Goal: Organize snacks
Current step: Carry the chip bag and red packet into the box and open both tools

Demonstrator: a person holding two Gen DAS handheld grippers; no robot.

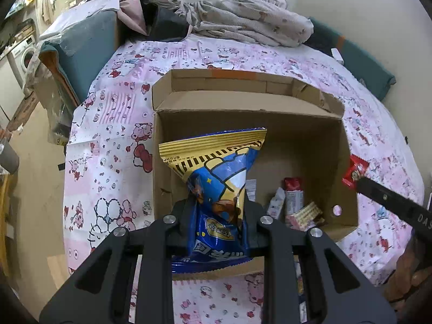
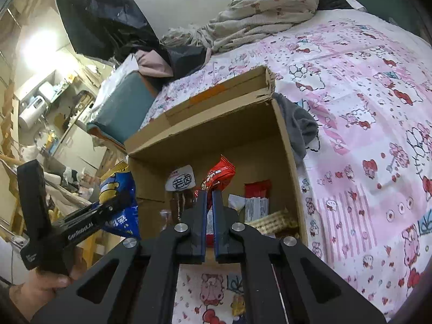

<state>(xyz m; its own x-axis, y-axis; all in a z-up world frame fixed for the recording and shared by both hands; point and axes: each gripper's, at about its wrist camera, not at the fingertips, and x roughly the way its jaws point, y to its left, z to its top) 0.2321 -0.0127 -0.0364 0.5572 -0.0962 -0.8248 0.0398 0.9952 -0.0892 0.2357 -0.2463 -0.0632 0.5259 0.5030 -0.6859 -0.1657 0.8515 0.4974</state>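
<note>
An open cardboard box [image 1: 297, 135] lies on the pink patterned bed sheet. My left gripper [image 1: 217, 213] is shut on a blue and yellow snack bag [image 1: 224, 172] and holds it over the box's left part. My right gripper [image 2: 209, 197] is shut on a small red snack packet [image 2: 220, 175] above the box [image 2: 243, 124]. It shows at the right in the left wrist view [image 1: 355, 172]. Several small snacks [image 1: 294, 205] lie on the box floor; they also show in the right wrist view [image 2: 259, 205]. The left gripper with the blue bag [image 2: 118, 202] shows at the left.
Crumpled blankets [image 1: 251, 19] and dark clothes are piled at the head of the bed. A teal cushion [image 1: 86, 51] stands left of the bed. A grey cloth [image 2: 299, 129] lies against the box's right wall. The floor and a washing machine [image 1: 25, 54] are at far left.
</note>
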